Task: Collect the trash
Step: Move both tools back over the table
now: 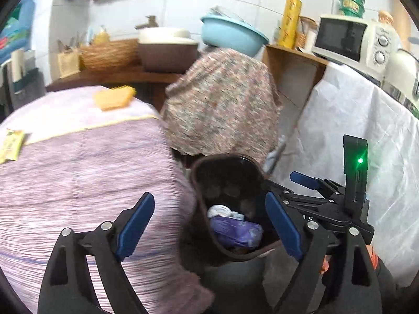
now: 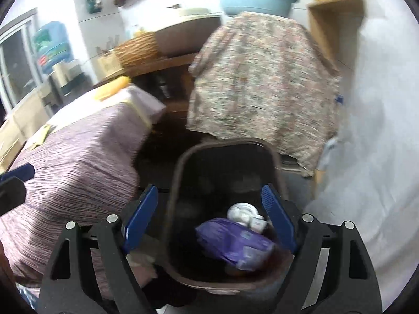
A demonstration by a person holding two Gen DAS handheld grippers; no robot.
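Observation:
A dark brown trash bin (image 1: pixel 201 191) stands on the floor between the tables; it also shows in the right wrist view (image 2: pixel 178 183). Inside lie a purple wrapper (image 1: pixel 235 231) (image 2: pixel 235 243) and white crumpled trash (image 1: pixel 220 210) (image 2: pixel 242 213). My left gripper (image 1: pixel 209 225) is open and empty above the bin. My right gripper (image 2: pixel 209 217) is open and empty just over the bin's mouth; it shows in the left wrist view (image 1: pixel 290 191) at the bin's right. A yellow wrapper (image 1: pixel 10 145) and a yellow packet (image 1: pixel 114 96) lie on the purple tablecloth.
The purple-clothed table (image 1: pixel 78 170) is at left. A floral cloth (image 1: pixel 222 99) covers a stand with a blue basin (image 1: pixel 233 34). A white-covered counter (image 1: pixel 353 136) at right carries a microwave (image 1: pixel 351 39). A sink bowl (image 1: pixel 167 49) and basket (image 1: pixel 107 55) stand behind.

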